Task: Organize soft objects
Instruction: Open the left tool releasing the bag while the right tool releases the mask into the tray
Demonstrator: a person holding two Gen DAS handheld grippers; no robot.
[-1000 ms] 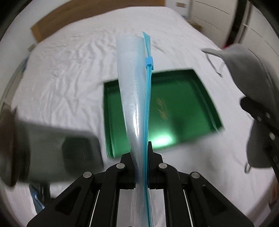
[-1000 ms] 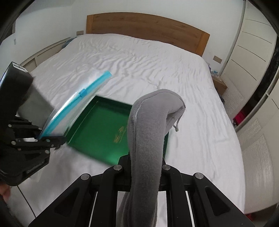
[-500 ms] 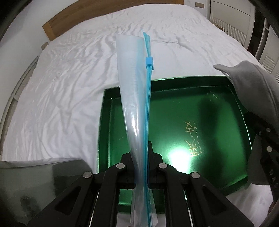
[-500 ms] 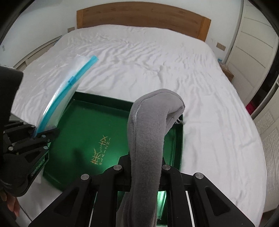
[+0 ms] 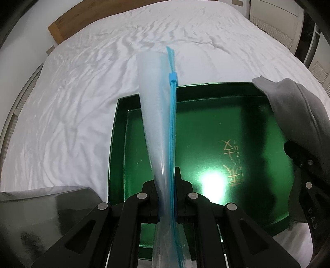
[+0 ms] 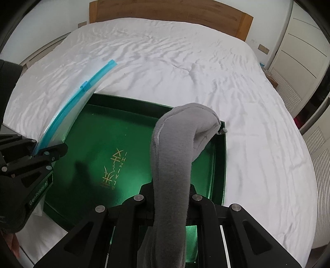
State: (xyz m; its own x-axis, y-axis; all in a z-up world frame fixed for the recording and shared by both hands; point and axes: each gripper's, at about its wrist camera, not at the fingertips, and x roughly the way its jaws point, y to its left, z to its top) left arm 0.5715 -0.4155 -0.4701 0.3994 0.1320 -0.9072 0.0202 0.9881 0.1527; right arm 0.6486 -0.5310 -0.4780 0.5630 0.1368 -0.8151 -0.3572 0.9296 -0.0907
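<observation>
My left gripper (image 5: 166,181) is shut on a clear zip bag (image 5: 156,115) with a blue slider strip; the bag stands up from the jaws above the green tray (image 5: 206,127). The bag (image 6: 68,109) and left gripper (image 6: 49,152) also show at the left of the right wrist view. My right gripper (image 6: 171,191) is shut on a grey fleece item (image 6: 175,148) that curls over above the tray (image 6: 99,144). That grey item (image 5: 297,115) shows at the right edge of the left wrist view.
The tray lies on a white wrinkled bed sheet (image 6: 185,68), with gold lettering (image 6: 115,167) on its floor. A wooden headboard (image 6: 169,14) is at the far end. White cabinet doors (image 6: 299,47) stand to the right. A dark grey object (image 5: 41,218) is at lower left.
Both grippers have moved in over the green tray, which now fills more of each view. Each still holds its item.
</observation>
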